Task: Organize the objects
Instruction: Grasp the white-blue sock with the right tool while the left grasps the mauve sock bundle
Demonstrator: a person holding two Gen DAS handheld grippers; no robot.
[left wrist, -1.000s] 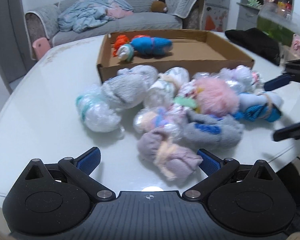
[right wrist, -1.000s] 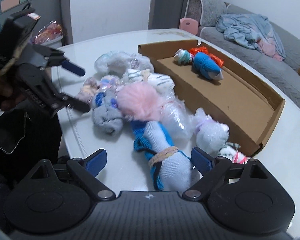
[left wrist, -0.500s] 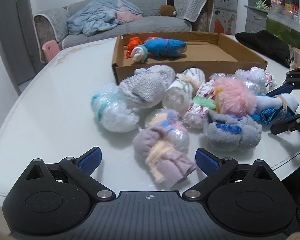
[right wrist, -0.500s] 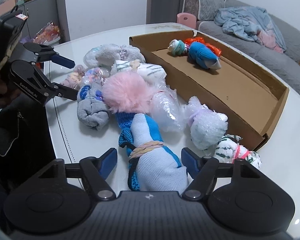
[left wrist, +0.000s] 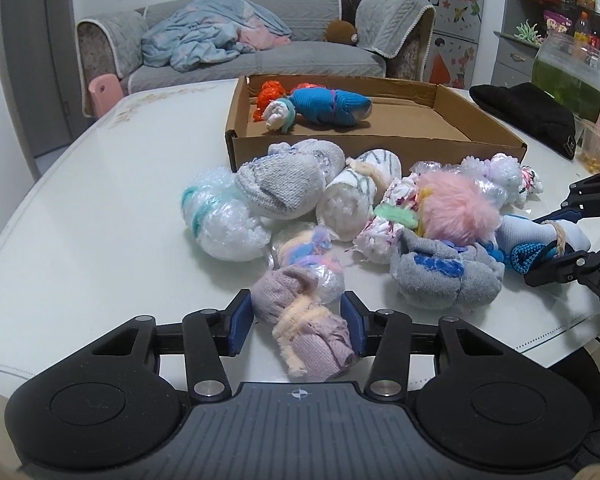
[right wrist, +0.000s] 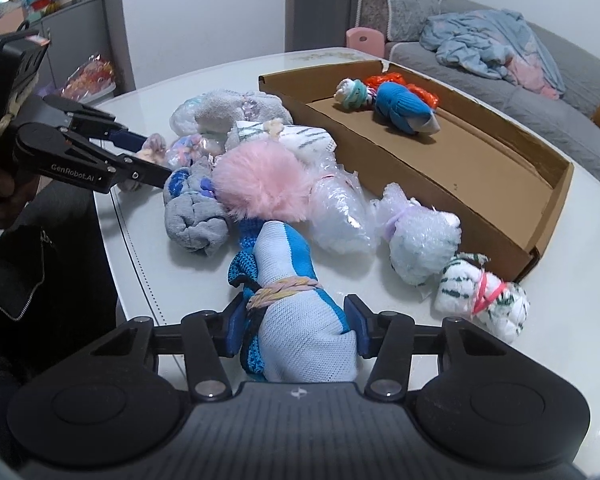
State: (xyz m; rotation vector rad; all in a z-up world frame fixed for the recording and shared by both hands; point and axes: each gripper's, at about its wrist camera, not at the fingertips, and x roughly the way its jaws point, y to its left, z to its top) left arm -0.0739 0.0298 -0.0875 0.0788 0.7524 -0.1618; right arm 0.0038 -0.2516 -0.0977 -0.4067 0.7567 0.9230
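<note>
A pile of rolled sock bundles lies on the white table [left wrist: 100,232] in front of an open cardboard box [left wrist: 484,138]. My left gripper [left wrist: 298,326] is shut on a lilac and peach sock bundle [left wrist: 308,338] at the pile's near edge. My right gripper [right wrist: 294,330] is shut on a white and blue sock bundle [right wrist: 296,316] tied with a rubber band; it also shows in the left wrist view [left wrist: 540,236]. A blue bundle [left wrist: 328,106], an orange one [left wrist: 269,94] and a white-teal one [left wrist: 279,114] lie in the box's far left corner.
A pink fluffy bundle [left wrist: 456,208], a grey one [left wrist: 444,280], a grey knit one [left wrist: 288,184] and bubble-wrapped ones [left wrist: 224,224] fill the pile. A black cloth [left wrist: 528,112] lies to the right of the box. A sofa [left wrist: 260,52] stands beyond the table.
Both grippers moved forward to the pile and closed: the left on the lilac and peach bundle, the right on the white and blue bundle.
</note>
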